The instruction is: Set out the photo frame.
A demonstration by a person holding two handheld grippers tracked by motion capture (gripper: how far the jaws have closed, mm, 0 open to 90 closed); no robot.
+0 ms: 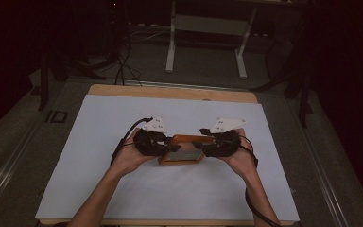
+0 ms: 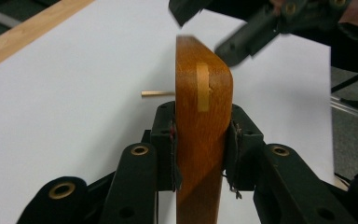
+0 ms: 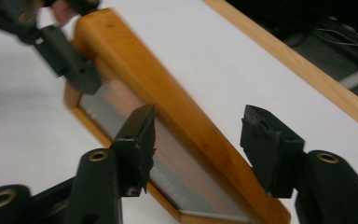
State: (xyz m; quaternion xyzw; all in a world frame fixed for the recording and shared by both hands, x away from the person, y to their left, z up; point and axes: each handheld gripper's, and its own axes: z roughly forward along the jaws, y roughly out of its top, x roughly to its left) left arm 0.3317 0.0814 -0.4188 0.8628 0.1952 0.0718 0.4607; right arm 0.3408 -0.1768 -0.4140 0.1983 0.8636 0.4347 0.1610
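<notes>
Left hand-held gripper point(image 2: 202, 140) clamps blurred frame point(image 2: 203, 107)

Glossy varnished wood frame point(image 2: 204, 116), matt white paper sheet point(image 1: 123, 123), pale wooden table point(image 1: 170, 92).

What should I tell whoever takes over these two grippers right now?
Left gripper: shut on the wooden picture frame, clamping one side bar.
Right gripper: open, jaws either side of the frame's top bar, not yet closed on it.
The frame is tilted above the white sheet, glass facing the person. A thin wooden peg sticks out behind it.
Done: frame lifted and gripped on the left.
Left: probably close the right gripper, then handle the frame two-handed.
</notes>
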